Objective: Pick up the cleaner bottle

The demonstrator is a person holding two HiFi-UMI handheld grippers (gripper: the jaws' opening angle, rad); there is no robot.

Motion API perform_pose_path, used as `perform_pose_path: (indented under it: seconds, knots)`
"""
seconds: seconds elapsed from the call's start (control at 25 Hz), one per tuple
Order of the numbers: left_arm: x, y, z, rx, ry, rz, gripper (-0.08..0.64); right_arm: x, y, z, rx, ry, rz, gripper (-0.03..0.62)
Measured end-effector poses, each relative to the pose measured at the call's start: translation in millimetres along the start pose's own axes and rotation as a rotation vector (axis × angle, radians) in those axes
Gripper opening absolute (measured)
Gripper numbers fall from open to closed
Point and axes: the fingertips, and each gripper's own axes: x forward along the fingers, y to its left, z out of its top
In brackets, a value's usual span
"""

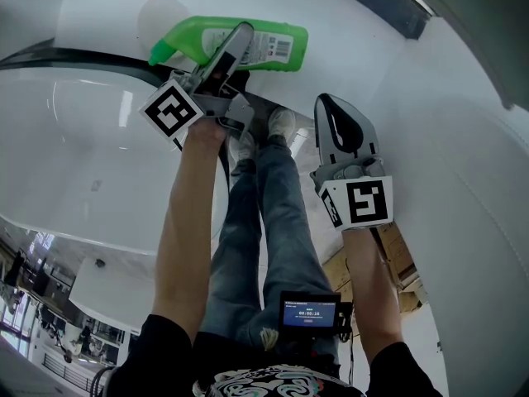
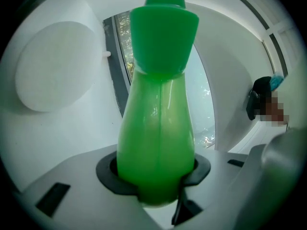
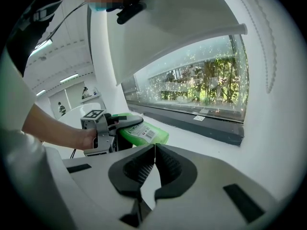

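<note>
The cleaner bottle (image 1: 190, 38) is bright green with a white printed label and lies on its side in the air, over the white ledge (image 1: 372, 48). My left gripper (image 1: 235, 52) is shut on its body, one jaw above and one below. In the left gripper view the bottle (image 2: 156, 128) fills the middle, with its green cap pointing away and the dark pads (image 2: 106, 171) pressed on its sides. My right gripper (image 1: 326, 106) hangs to the right of the bottle, shut and empty. In the right gripper view its ribbed pads (image 3: 154, 150) meet, with the bottle (image 3: 144, 133) and left gripper (image 3: 122, 123) beyond.
A white round disc (image 2: 53, 66) stands left of the bottle. A window with a dark sill (image 3: 201, 119) runs along the curved white wall. Below are the person's jeans legs (image 1: 264, 222), a small screen device (image 1: 310, 313) and a cardboard box (image 1: 397, 255).
</note>
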Motion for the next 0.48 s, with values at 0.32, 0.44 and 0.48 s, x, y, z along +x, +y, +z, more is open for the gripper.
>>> perform_pose_path:
  seconds: [0.32, 0.44, 0.48]
  knots:
    - [1, -4, 3, -0.113, -0.061, -0.044, 0.192, 6, -7, 2, 0.007, -0.017, -0.005, 0.026]
    - [1, -1, 0, -0.136, -0.073, -0.047, 0.19, 10, -10, -2, 0.004, -0.023, -0.003, 0.026]
    - [1, 1, -1, -0.148, -0.079, -0.049, 0.19, 12, -12, -4, 0.002, -0.025, -0.002, 0.026]
